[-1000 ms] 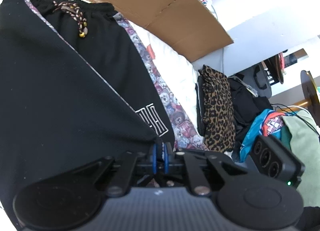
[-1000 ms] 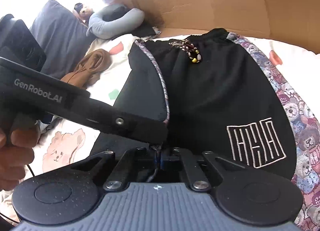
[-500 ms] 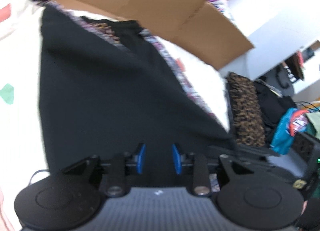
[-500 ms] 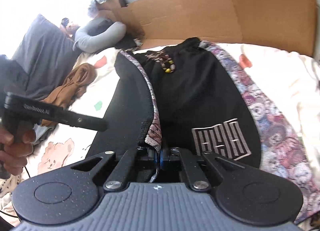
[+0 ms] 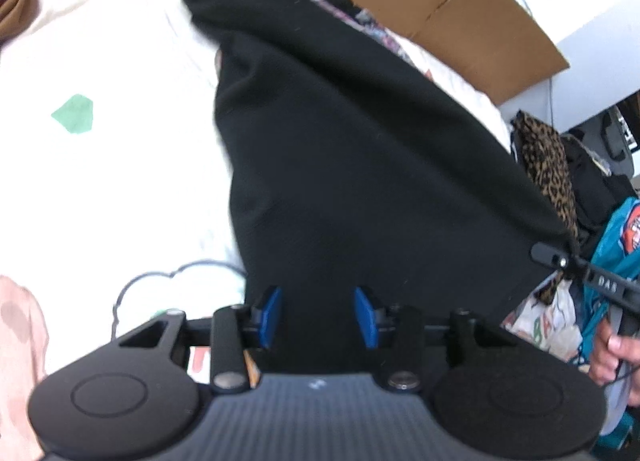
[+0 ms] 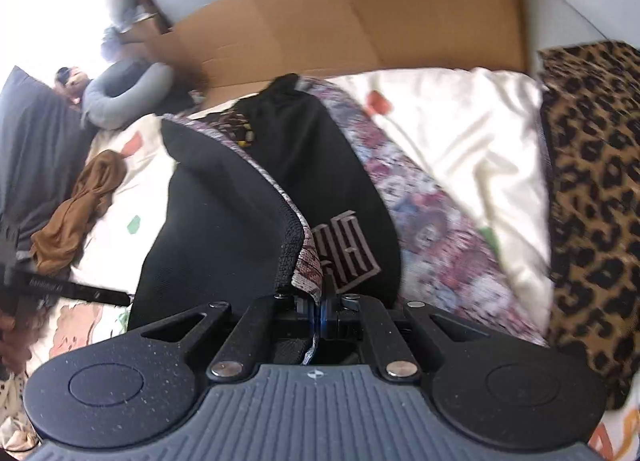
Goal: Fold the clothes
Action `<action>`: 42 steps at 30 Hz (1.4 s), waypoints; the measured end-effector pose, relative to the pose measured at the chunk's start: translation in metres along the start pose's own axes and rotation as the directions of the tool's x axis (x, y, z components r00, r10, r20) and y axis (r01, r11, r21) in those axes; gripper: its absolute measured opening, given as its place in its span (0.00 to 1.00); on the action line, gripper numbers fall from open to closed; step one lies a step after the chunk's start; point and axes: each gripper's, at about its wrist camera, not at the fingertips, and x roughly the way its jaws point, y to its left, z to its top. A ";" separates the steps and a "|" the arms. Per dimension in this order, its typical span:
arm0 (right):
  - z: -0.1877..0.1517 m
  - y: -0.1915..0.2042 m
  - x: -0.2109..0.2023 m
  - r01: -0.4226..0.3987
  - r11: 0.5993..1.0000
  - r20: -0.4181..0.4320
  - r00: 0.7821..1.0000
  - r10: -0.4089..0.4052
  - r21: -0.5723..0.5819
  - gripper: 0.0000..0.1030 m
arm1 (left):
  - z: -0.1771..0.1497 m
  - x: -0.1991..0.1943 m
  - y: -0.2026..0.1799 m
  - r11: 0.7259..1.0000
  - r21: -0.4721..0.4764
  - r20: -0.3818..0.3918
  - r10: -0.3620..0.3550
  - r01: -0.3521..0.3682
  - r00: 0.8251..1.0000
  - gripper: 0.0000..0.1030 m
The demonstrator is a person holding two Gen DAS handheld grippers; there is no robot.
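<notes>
The jaws of the right gripper point(image 6: 320, 319) are clenched on the hem corner of the black shorts point(image 6: 224, 221), pinching the spot where the black cloth meets the patterned side stripe point(image 6: 306, 261). The jaws of the left gripper point(image 5: 318, 317) stand released, blue pads apart, with nothing between them; they hover just over the near edge of the same shorts point(image 5: 352, 149).

The shorts lie on the bed point(image 5: 120, 165), across its middle, waistband towards the far edge where the cardboard sheet point(image 6: 360, 17) stands. One leg is turned over onto the other, so that the patterned stripe runs down the fold and the white logo point(image 6: 346, 257) on the lower leg half shows beside it. The right grip seems placed at the corner to steer the whole flap by its stiffest point. The free left jaws, I judge, are ready to press or to take a second corner.

Counted: one pair of shorts in hand, two grippers, and one cardboard sheet. A single brown garment point(image 6: 76, 213) sits bunched near the left edge of the bed. One leopard-print cloth point(image 6: 592, 189) lies along the right edge, and a grey neck pillow point(image 6: 124, 95) rests at the far left corner. One dark cushion point(image 6: 36, 149) leans beside it.
</notes>
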 end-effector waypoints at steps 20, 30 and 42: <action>-0.032 -0.049 0.010 0.224 0.972 -0.126 0.969 -0.214 0.074 0.00 | -0.053 0.037 0.003 0.996 0.025 -0.255 -0.081 0.091 0.964 0.50; -0.036 -0.056 0.002 0.250 0.962 -0.106 0.965 -0.239 0.112 0.14 | -0.065 0.047 0.013 0.982 -0.043 -0.266 -0.187 0.183 0.946 0.38; -0.023 -0.054 -0.015 0.266 0.960 -0.016 0.964 -0.266 0.090 0.01 | -0.057 0.042 -0.008 0.941 -0.030 -0.284 -0.330 0.336 0.900 0.03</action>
